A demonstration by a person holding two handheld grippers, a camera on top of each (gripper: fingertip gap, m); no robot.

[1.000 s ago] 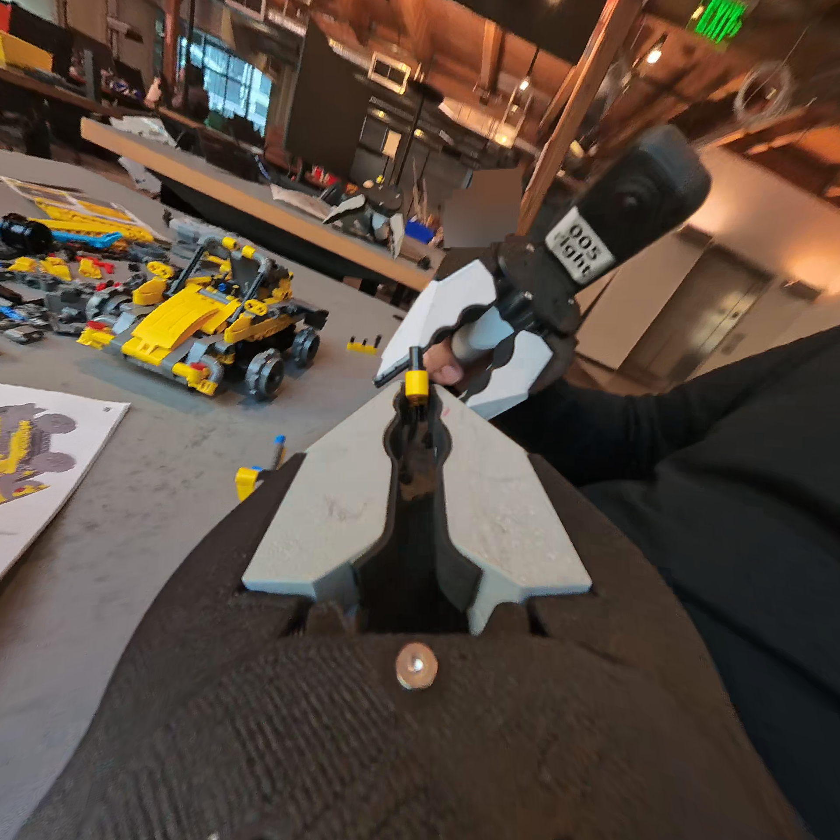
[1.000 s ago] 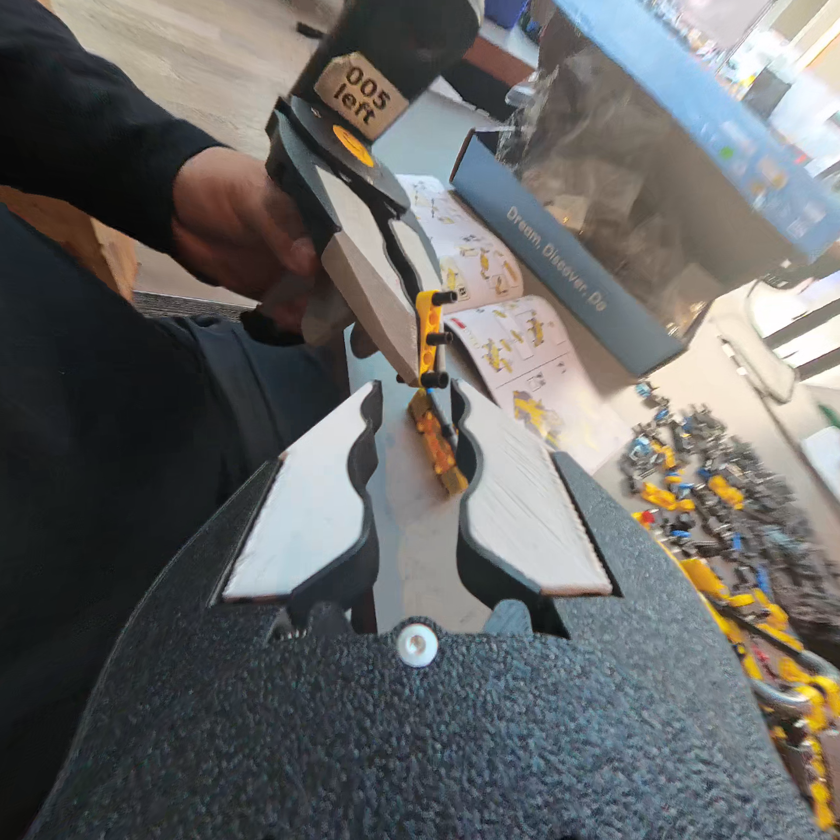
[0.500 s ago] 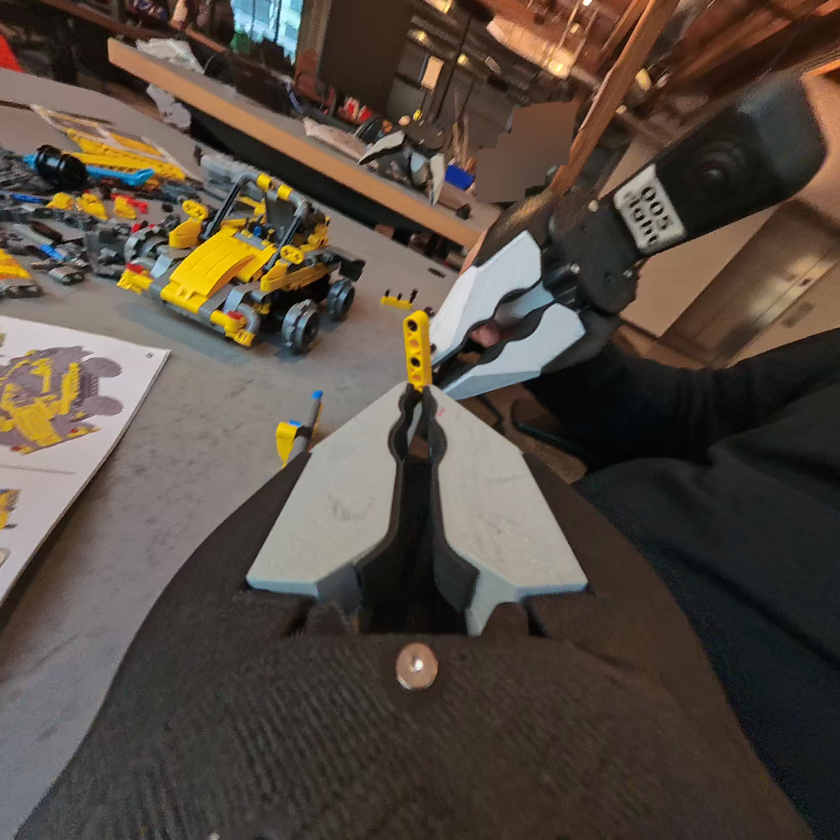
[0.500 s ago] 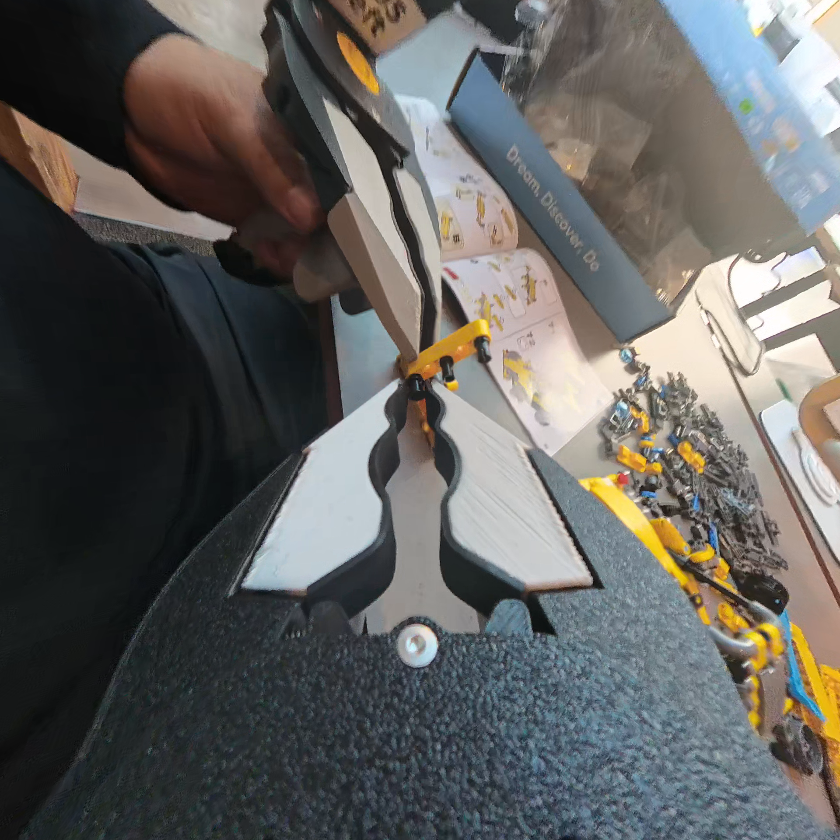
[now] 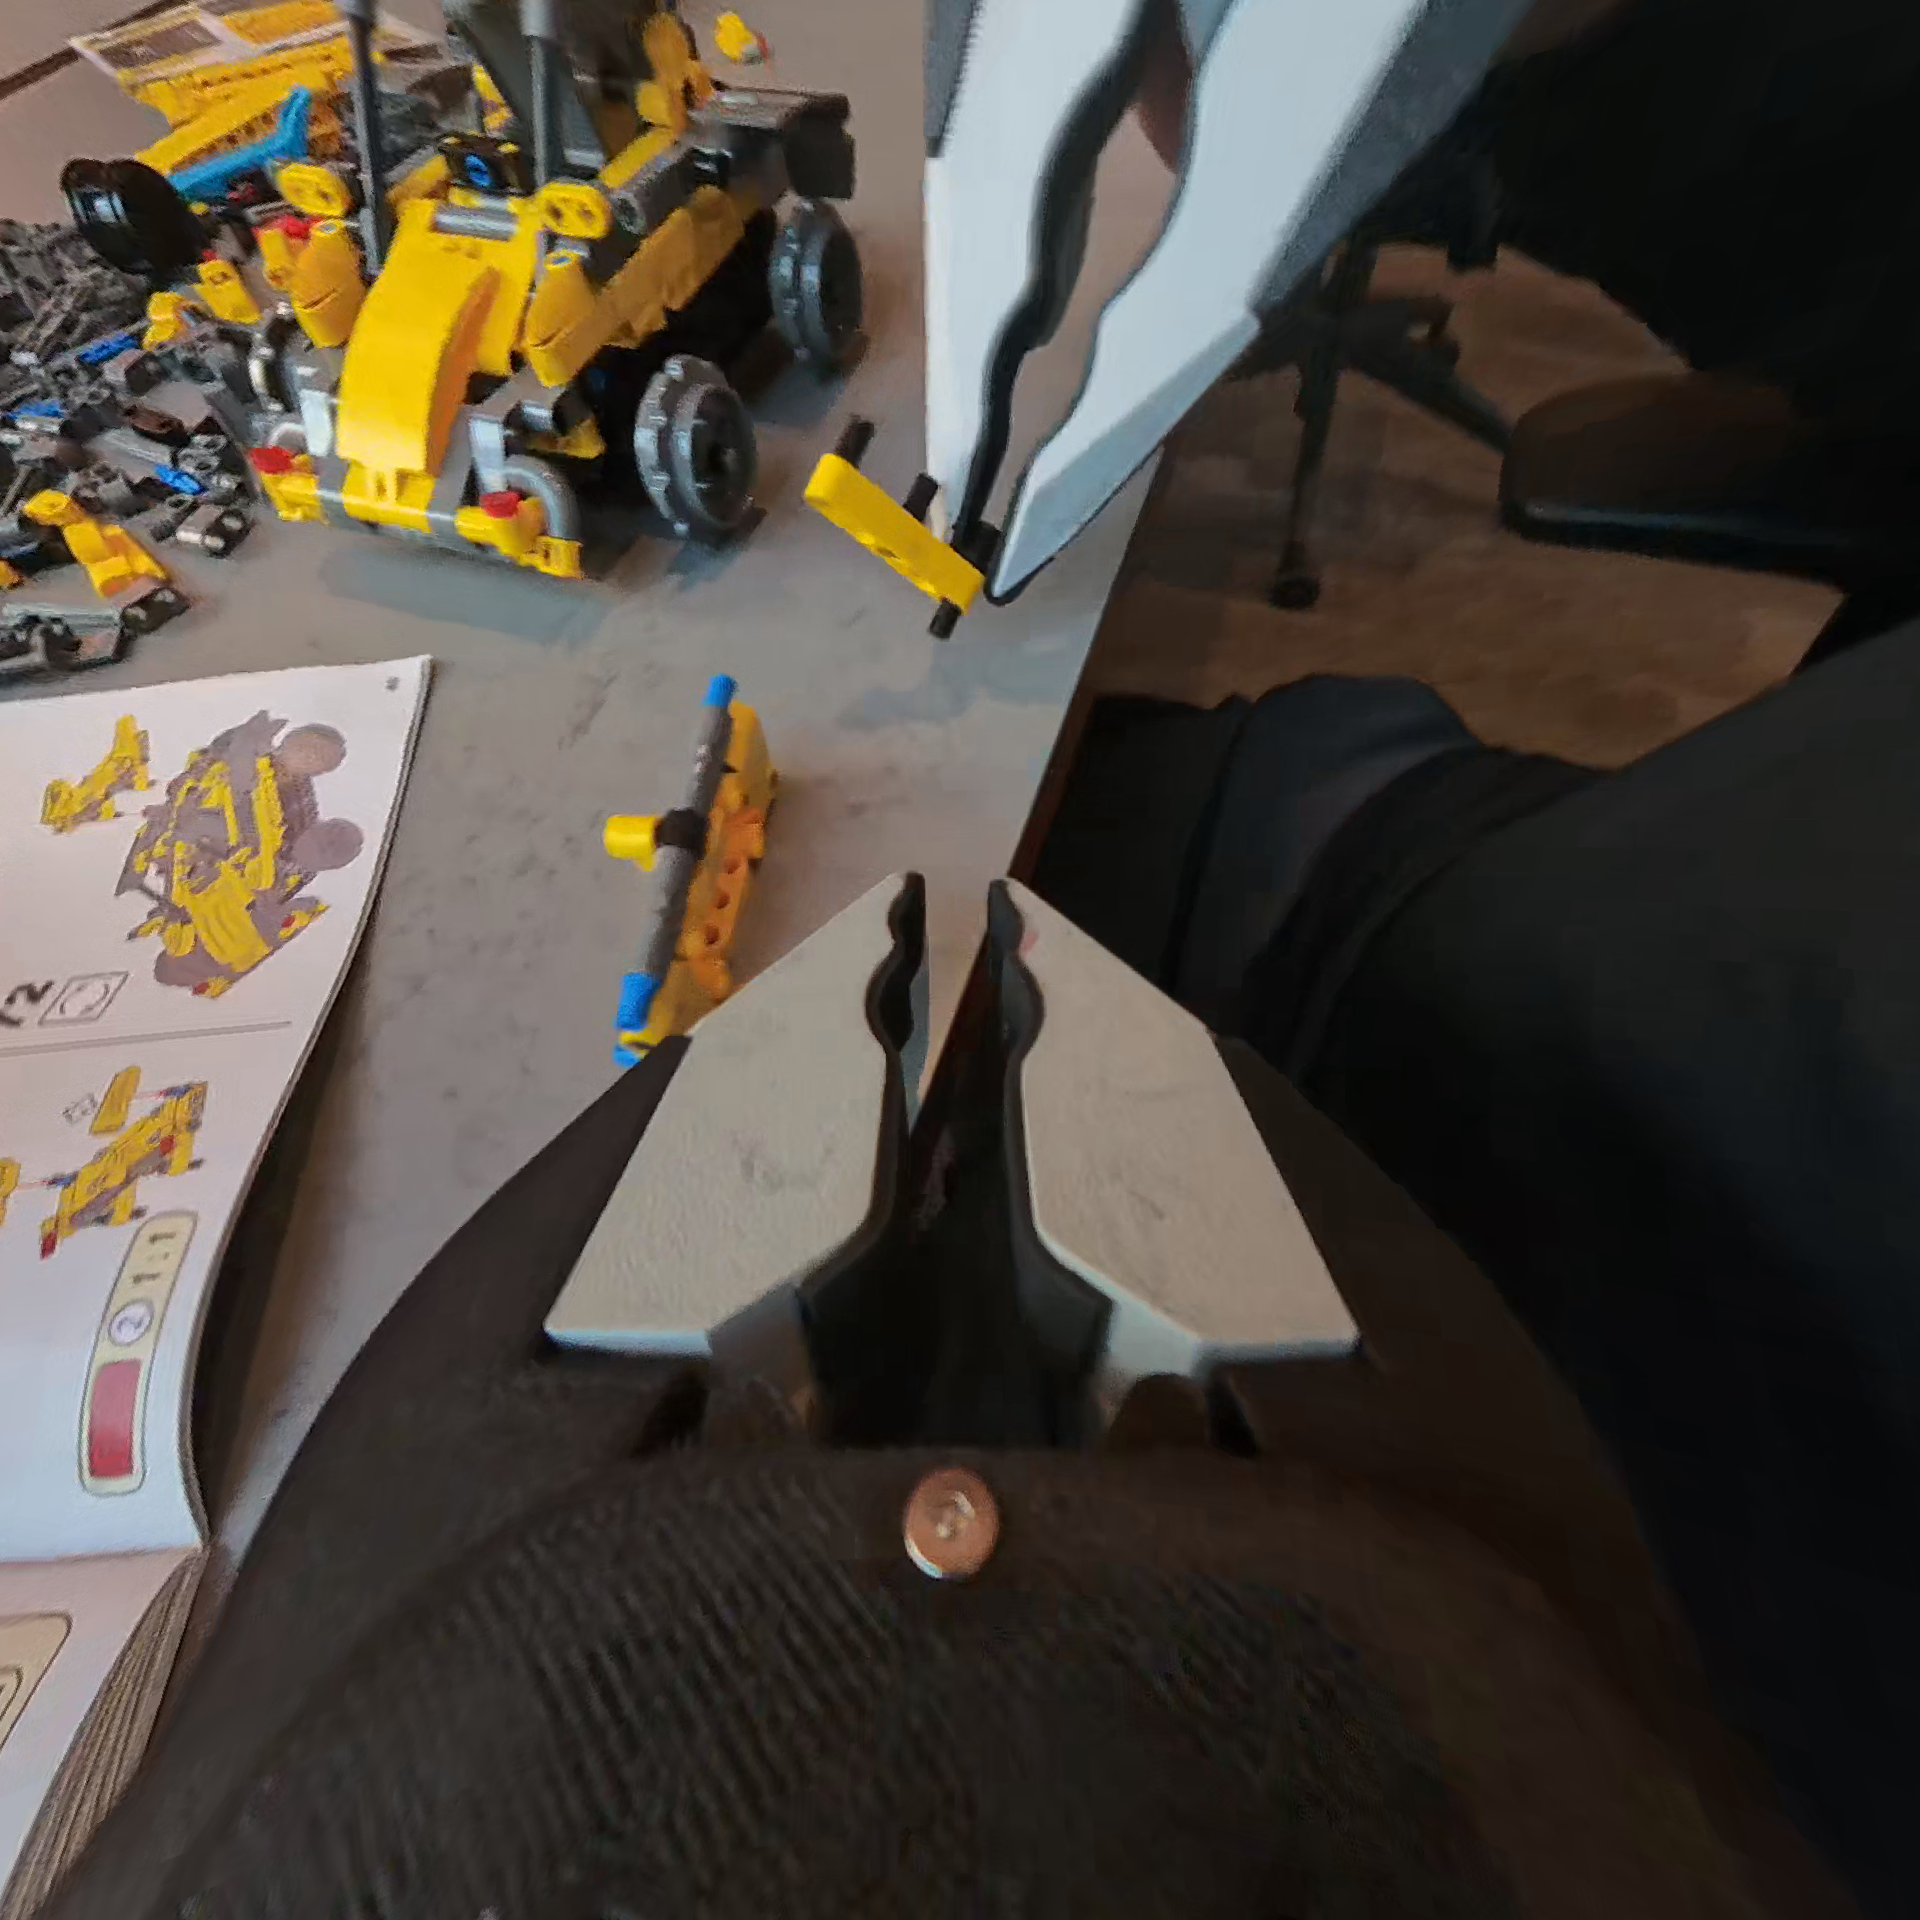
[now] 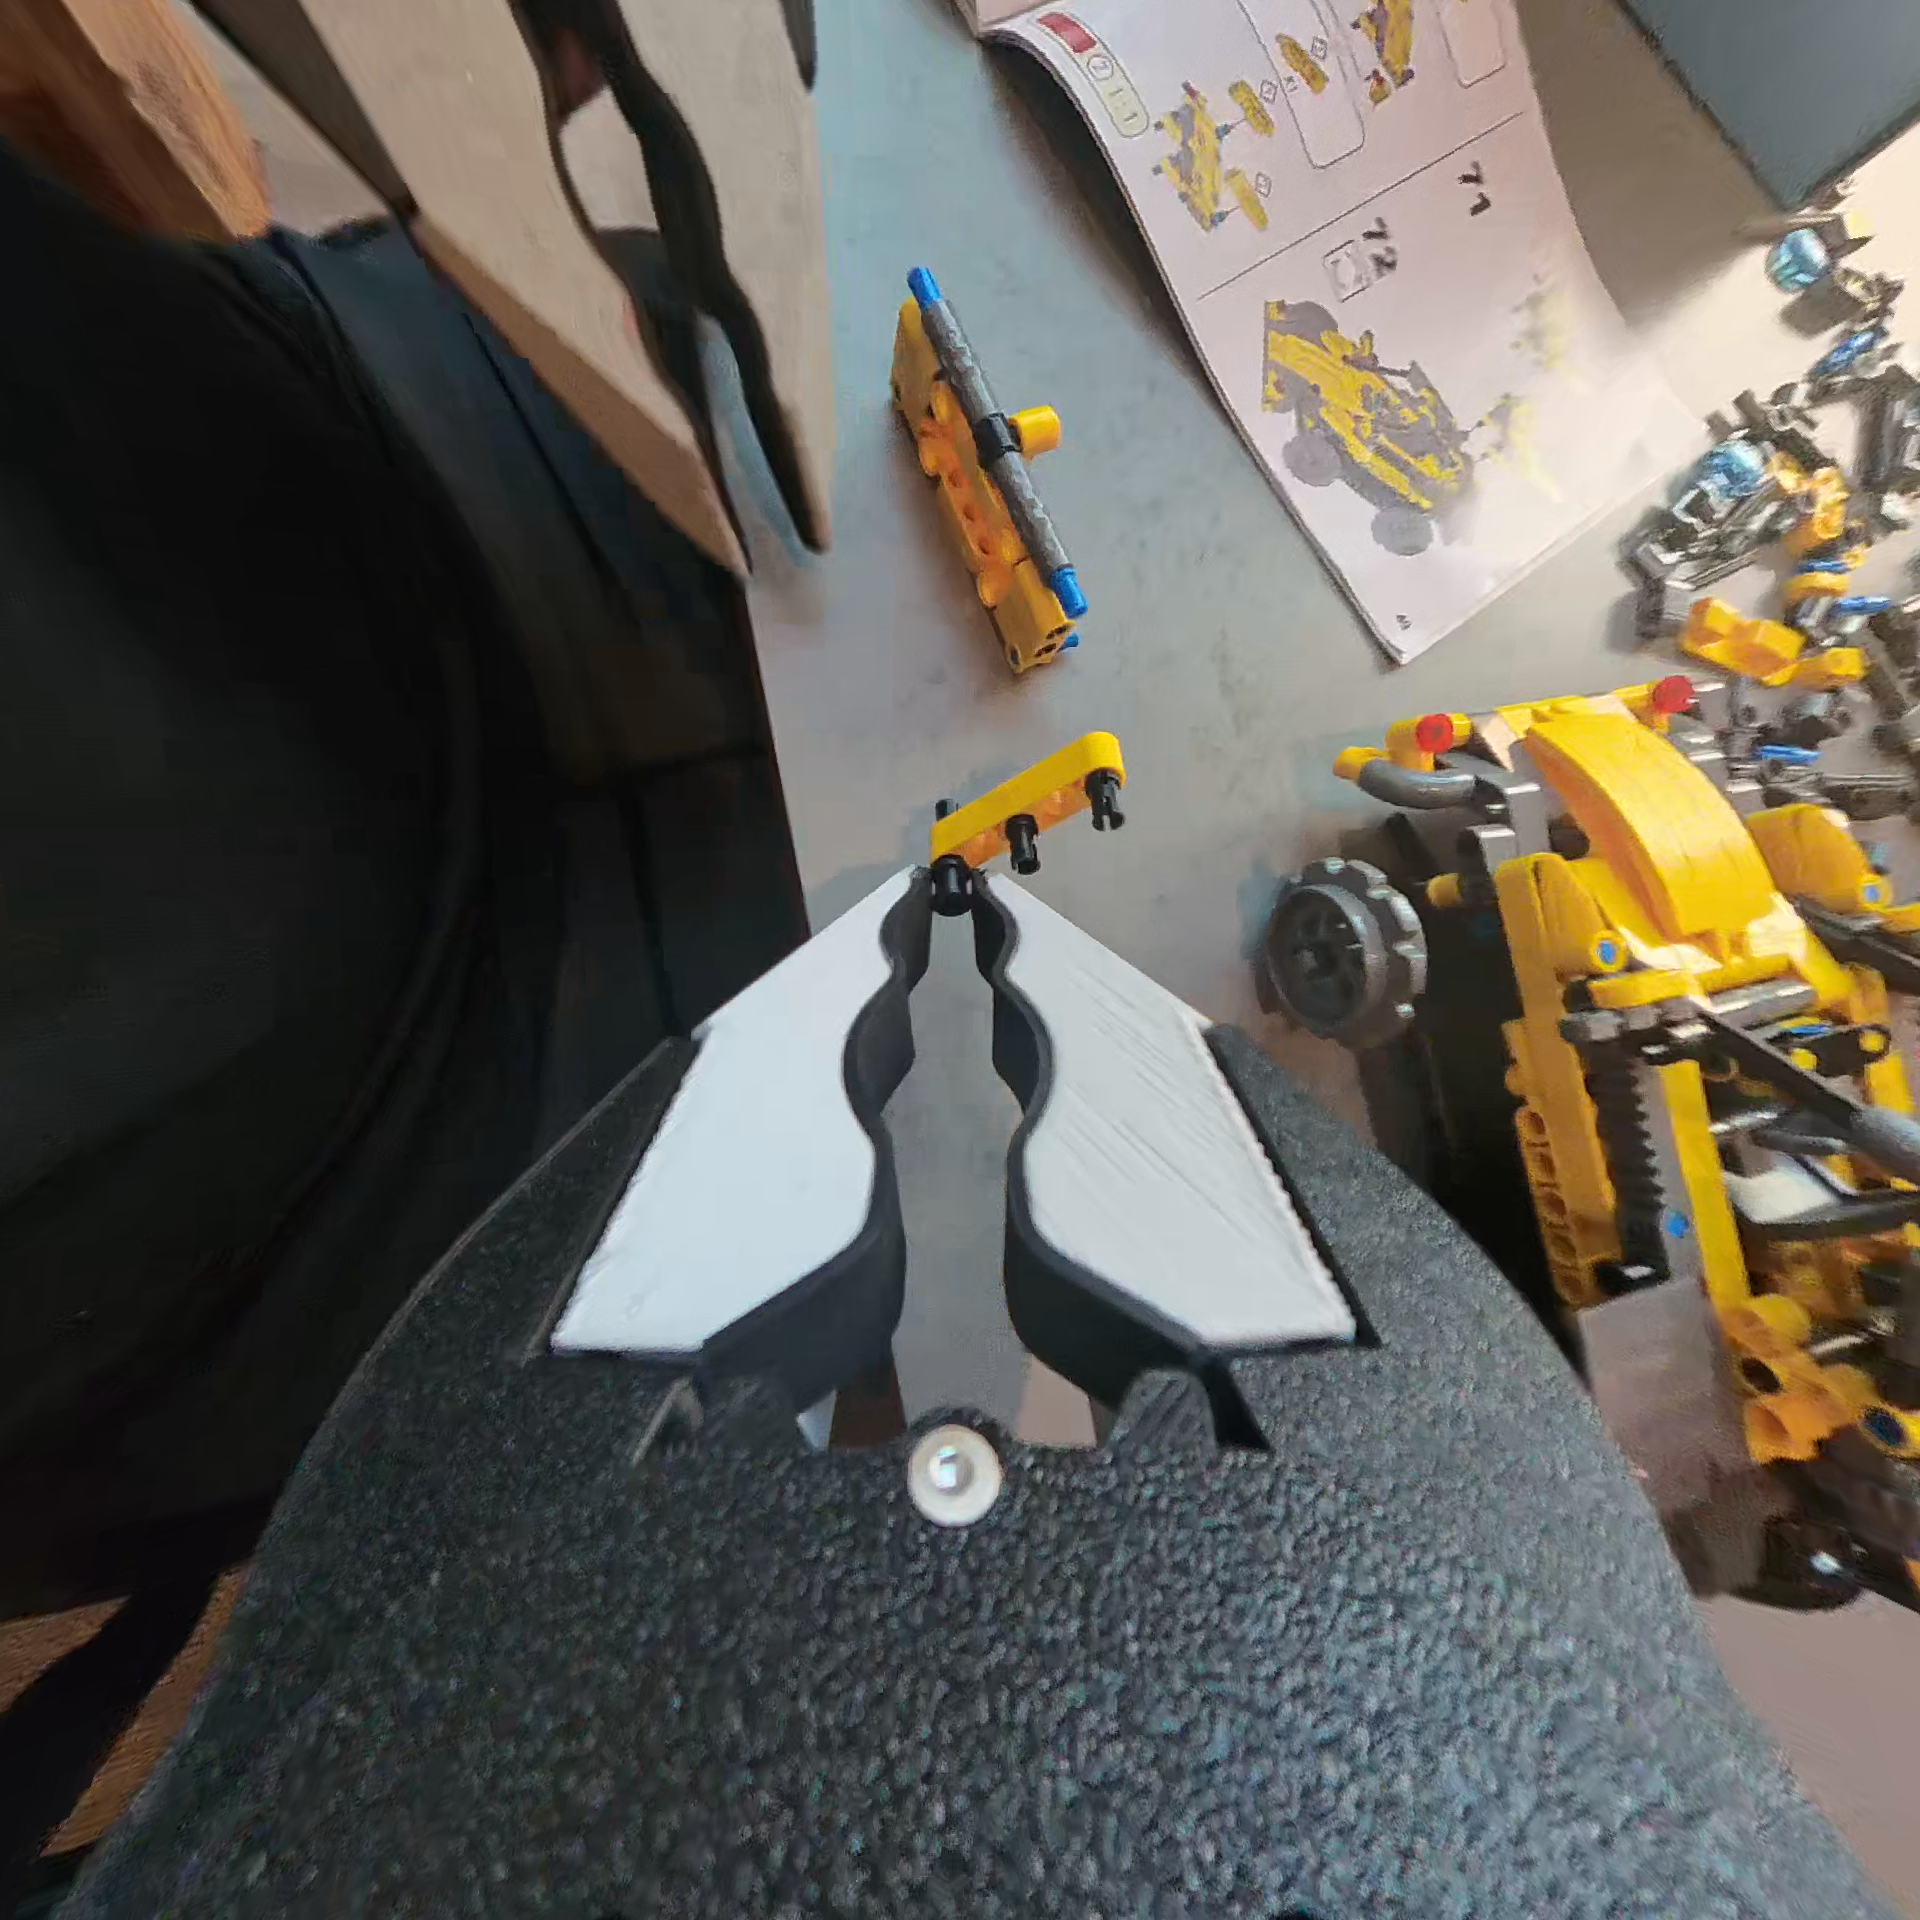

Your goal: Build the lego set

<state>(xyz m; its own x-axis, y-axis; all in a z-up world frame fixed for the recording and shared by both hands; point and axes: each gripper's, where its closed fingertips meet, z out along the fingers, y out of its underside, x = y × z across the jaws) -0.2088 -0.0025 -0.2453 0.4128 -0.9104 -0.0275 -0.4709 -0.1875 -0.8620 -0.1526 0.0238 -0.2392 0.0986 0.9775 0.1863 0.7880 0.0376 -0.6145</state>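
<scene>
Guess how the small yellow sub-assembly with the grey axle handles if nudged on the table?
The yellow sub-assembly looks like stiff, light plastic, so it would probably slide. Lying flat on its beam, it seems unlikely to roll. The grey axle may shift or pop loose.

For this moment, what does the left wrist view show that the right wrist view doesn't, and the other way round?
Only the left wrist view: a chair base on the brown floor, and the left gripper empty, slightly open. Only the right wrist view: a dark box corner. Both: the right gripper pinching a black pin on the yellow beam, the small yellow assembly, the toy vehicle, and the instruction booklet.
</scene>
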